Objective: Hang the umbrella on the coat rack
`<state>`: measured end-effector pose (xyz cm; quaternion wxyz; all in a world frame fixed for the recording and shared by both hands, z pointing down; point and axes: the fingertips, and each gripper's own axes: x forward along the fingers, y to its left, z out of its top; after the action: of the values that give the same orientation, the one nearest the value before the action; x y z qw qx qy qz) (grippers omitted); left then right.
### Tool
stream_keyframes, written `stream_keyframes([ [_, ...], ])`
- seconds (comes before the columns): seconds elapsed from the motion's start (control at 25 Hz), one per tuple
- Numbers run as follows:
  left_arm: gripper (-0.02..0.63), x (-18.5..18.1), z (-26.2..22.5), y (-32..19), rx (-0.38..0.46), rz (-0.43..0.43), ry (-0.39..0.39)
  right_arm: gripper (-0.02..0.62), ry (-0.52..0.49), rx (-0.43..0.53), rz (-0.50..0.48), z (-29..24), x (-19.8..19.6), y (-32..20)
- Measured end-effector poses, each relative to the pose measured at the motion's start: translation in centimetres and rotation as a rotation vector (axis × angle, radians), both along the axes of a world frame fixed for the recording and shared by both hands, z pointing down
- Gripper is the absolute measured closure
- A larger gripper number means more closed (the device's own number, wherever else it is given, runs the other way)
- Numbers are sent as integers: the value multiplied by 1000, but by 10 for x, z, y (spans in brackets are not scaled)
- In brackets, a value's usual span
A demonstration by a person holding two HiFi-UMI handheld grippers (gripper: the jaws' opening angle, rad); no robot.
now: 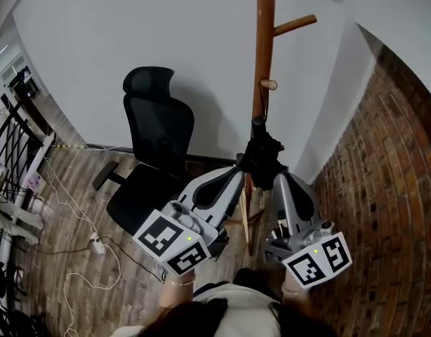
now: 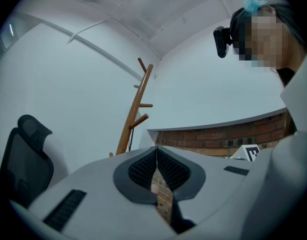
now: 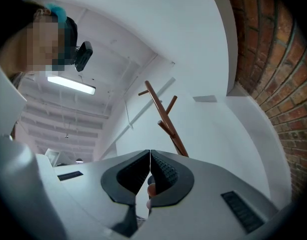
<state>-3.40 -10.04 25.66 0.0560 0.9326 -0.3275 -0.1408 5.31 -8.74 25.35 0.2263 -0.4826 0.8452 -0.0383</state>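
Note:
A black folded umbrella (image 1: pixel 262 153) hangs against the wooden coat rack (image 1: pixel 263 41) pole. A thin cord runs from its top to the lower peg (image 1: pixel 269 84). My left gripper (image 1: pixel 239 166) touches the umbrella's left side and my right gripper (image 1: pixel 276 176) its right side. Both jaws are shut, pads meeting at the tips. In the left gripper view the left gripper (image 2: pixel 156 156) points at the coat rack (image 2: pixel 133 114), with a dark cord hanging from a peg. The right gripper (image 3: pixel 150 161) likewise points at the coat rack (image 3: pixel 166 119). Whether either pinches fabric is hidden.
A black office chair (image 1: pixel 156 153) stands left of the rack on the wood floor. A brick wall (image 1: pixel 384 188) closes in on the right. A power strip (image 1: pixel 96 244) with white cables lies on the floor at left, beside a black railing (image 1: pixel 12 153).

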Motion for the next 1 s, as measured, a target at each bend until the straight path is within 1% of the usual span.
stream_keyframes([
  [0.28, 595, -23, 7, 21, -12, 43, 0, 560, 49, -31, 33, 9, -31, 19],
  [0.44, 595, -32, 8, 32, -11, 65, 8, 560, 79, -45, 58, 12, -42, 31],
  [0.72, 595, -47, 6, 41, -17, 84, 33, 560, 112, -60, 93, 13, -52, 46],
  [1.0, 594, -47, 5, 53, -9, 105, 35, 560, 115, -44, 110, 8, -57, 62],
])
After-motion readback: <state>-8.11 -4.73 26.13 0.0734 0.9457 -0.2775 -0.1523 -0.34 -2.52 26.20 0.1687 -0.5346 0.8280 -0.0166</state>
